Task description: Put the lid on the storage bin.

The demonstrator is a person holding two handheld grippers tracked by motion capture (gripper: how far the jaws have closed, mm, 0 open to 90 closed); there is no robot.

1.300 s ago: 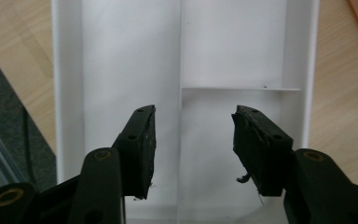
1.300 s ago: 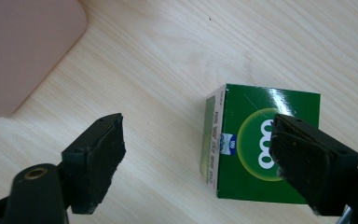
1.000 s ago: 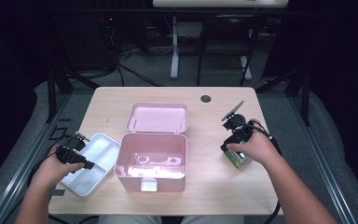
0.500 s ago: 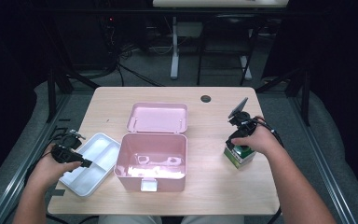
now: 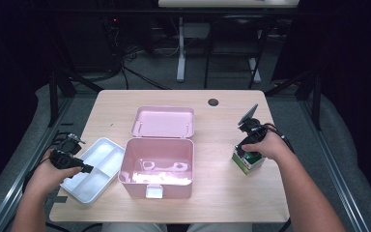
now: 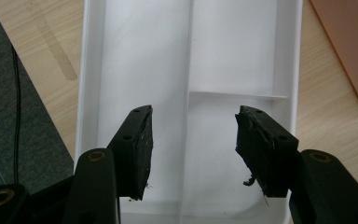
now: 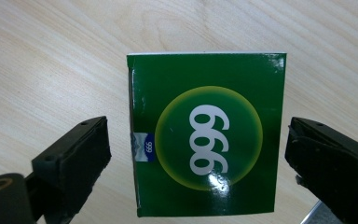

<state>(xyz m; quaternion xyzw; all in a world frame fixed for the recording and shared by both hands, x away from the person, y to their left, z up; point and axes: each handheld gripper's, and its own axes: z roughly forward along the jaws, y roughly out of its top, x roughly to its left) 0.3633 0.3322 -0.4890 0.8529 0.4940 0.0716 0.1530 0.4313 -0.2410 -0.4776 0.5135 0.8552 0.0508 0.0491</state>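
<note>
My right gripper (image 7: 196, 163) hangs spread over the green square cardboard box (image 7: 207, 133) near the wooden table's (image 5: 270, 203) right edge, straddling it for a grab. My left gripper (image 6: 193, 140), released, jaws just widened, nothing between, hovers over the white divided plastic tray (image 6: 233, 56) at the left edge.
</note>
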